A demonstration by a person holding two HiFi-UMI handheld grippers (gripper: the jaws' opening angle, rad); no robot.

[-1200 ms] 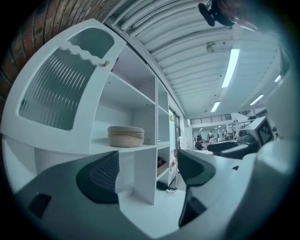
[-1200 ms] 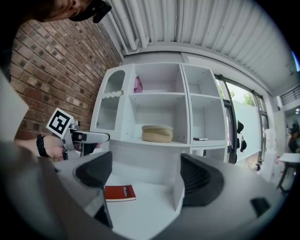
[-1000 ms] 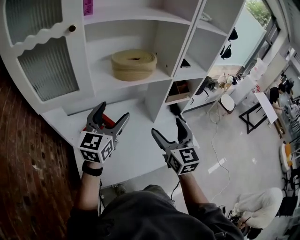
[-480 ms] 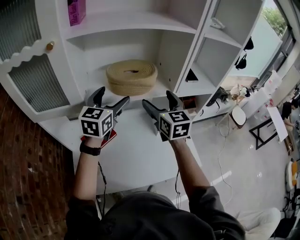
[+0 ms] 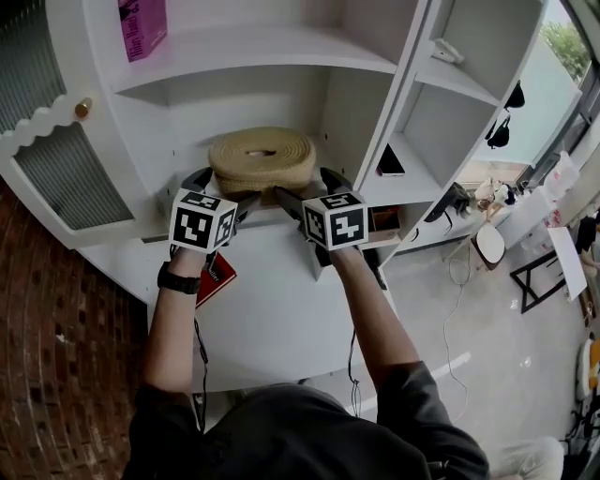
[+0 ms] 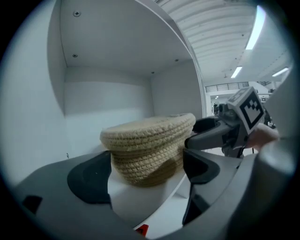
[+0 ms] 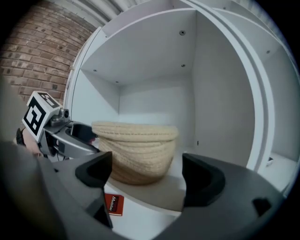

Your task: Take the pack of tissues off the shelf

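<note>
Both grippers are raised to the shelf that carries the woven basket. The left gripper has its jaws opening wide and the right gripper has its jaws released, and we see neither pressing on anything. A flat red pack lies on the white desk under the left wrist. We cannot tell whether it or the pink pack on the upper shelf is the tissues.
</note>
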